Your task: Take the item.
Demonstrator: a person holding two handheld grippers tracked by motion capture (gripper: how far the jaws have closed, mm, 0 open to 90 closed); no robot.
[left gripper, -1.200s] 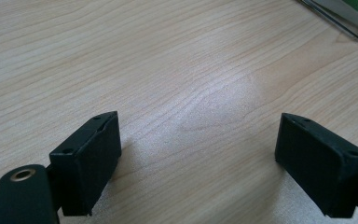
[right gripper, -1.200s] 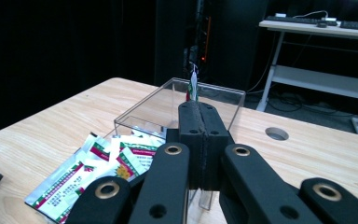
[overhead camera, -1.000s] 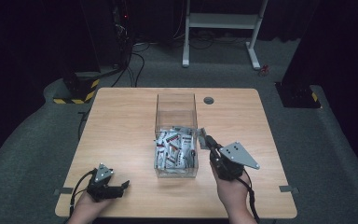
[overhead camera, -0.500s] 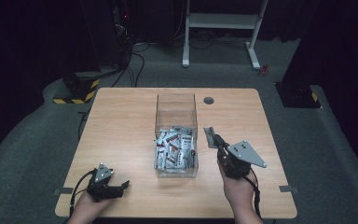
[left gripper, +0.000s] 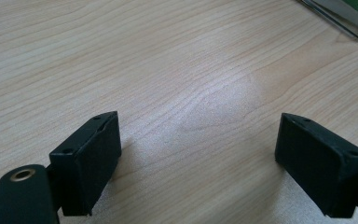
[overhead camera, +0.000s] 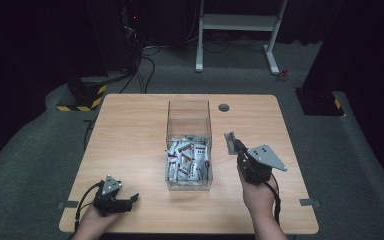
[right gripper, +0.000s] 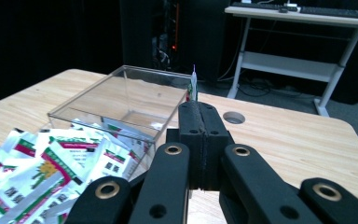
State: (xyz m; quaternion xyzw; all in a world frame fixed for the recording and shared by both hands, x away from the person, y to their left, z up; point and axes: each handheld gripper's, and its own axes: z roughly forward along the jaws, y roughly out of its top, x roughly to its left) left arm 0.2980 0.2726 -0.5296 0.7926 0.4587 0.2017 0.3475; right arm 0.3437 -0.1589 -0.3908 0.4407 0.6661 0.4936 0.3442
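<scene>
Wooden table; on it we list a clear box of sachets. Right gripper, just right of the box, clamps one sachet upright. Left gripper rests wide, empty.

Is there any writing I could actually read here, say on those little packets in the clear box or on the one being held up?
None can be read.
Packets in the clear box: red and green print with small black code squares, too blurred to read.
Packet pinched in the right gripper: seen edge-on, print unreadable.
Left gripper: bare black jaws over the table, no lettering.
</scene>
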